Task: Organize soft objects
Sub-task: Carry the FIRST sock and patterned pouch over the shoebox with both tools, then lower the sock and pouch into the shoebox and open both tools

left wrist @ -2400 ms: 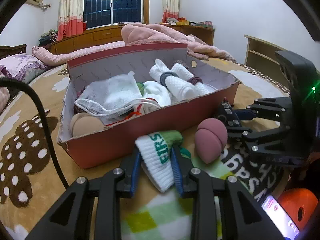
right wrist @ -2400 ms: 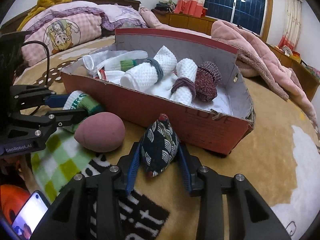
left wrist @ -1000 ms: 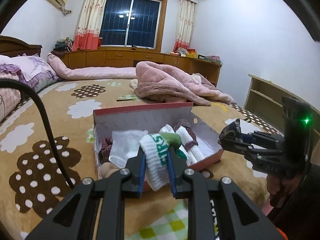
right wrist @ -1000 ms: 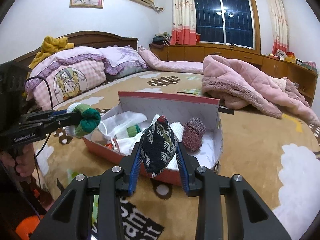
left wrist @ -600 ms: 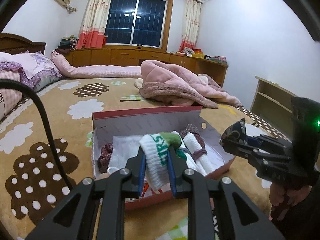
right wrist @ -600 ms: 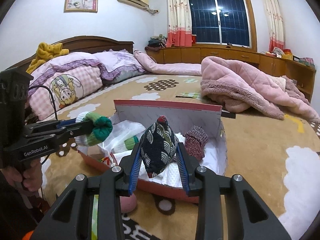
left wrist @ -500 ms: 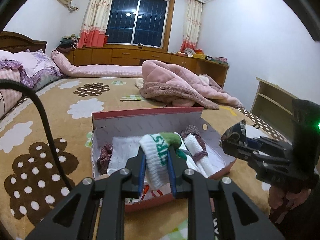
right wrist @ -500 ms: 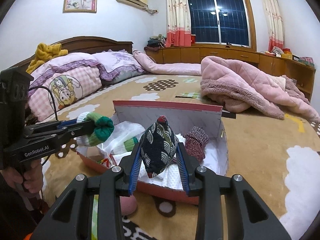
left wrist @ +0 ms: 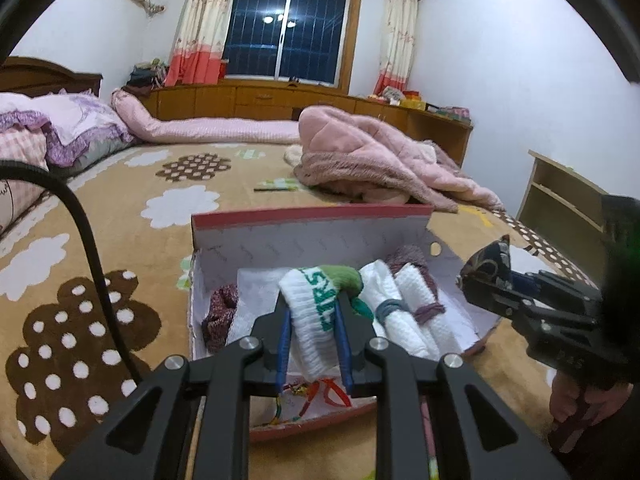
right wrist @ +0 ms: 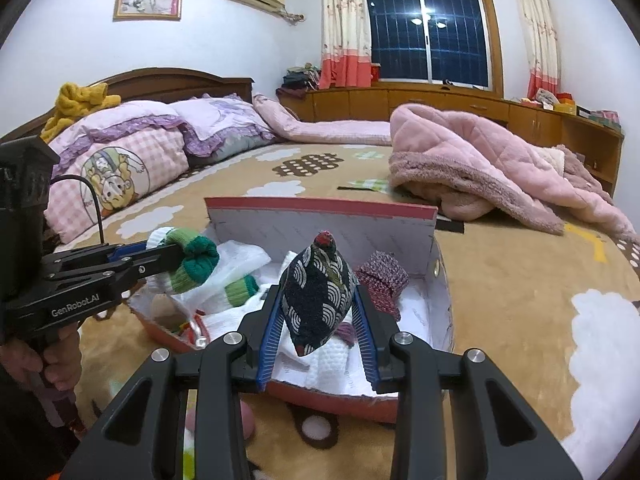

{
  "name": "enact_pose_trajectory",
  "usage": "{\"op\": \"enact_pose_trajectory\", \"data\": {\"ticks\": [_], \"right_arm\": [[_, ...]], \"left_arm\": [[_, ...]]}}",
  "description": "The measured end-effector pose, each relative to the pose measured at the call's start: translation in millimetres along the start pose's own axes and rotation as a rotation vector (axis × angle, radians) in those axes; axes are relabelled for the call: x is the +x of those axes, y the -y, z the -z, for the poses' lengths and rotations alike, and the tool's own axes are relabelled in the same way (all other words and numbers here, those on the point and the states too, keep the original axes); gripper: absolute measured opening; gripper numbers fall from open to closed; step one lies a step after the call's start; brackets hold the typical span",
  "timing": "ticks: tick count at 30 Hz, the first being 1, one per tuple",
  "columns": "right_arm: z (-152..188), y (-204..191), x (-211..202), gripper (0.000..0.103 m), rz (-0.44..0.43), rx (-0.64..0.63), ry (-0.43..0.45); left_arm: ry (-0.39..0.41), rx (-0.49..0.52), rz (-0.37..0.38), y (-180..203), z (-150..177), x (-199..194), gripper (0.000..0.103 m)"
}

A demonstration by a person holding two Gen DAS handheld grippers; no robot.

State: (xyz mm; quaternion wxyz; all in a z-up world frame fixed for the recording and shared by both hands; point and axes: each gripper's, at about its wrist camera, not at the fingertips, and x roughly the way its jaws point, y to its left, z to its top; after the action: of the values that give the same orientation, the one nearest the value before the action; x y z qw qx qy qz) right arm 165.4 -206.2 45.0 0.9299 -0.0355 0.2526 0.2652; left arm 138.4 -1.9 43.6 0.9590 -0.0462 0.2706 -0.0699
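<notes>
Left wrist: sock roll (left wrist: 316, 320) clamped btwn tongs (left wrist: 312, 344), above box (left wrist: 312, 216).

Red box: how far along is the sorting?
Done: red box already holds rolled white towels. In hand: left hand-held gripper grips a white-and-green sock; right hand-held gripper a patterned pouch. Left: drop both; pink ball outside.

Ahead of L claw (left wrist: 313, 316), box (left wrist: 312, 220) interior was crowded: towel rolls (left wrist: 404, 312) to its right, maroon knit (left wrist: 218, 316) to its left, raised flap blocking far side. R claw (right wrist: 318, 312) w/ pouch (right wrist: 316, 296) hung over box's right half; bedspread (right wrist: 520, 280) beyond lay open.
</notes>
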Motion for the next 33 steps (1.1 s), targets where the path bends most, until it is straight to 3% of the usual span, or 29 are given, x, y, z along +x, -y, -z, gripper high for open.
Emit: {"op": "enact_pose_trajectory", "data": {"ticks": [8, 11, 14, 19, 21, 33], "right_arm": [[3, 4, 36, 0.035, 0.055, 0.017, -0.077], [6, 9, 52, 0.035, 0.043, 0.065, -0.129], [5, 7, 57, 0.035, 0.002, 0.08, -0.146], [9, -4, 67, 0.035, 0.028, 0.005, -0.192], [14, -2, 76, 0.035, 0.033, 0.009, -0.252], [19, -3, 79, 0.036, 0.044, 0.014, -0.258]], "left_arm": [[-0.123, 0.02, -0.061, -4, 8, 44, 0.021], [-0.156, -0.015, -0.041, -12, 10, 57, 0.022], [-0.164, -0.018, -0.038, -14, 15, 67, 0.023], [-0.187, 0.031, -0.037, -5, 20, 73, 0.023], [-0.187, 0.022, -0.023, -7, 21, 73, 0.023], [-0.195, 0.057, -0.056, -1, 22, 76, 0.037]]}}
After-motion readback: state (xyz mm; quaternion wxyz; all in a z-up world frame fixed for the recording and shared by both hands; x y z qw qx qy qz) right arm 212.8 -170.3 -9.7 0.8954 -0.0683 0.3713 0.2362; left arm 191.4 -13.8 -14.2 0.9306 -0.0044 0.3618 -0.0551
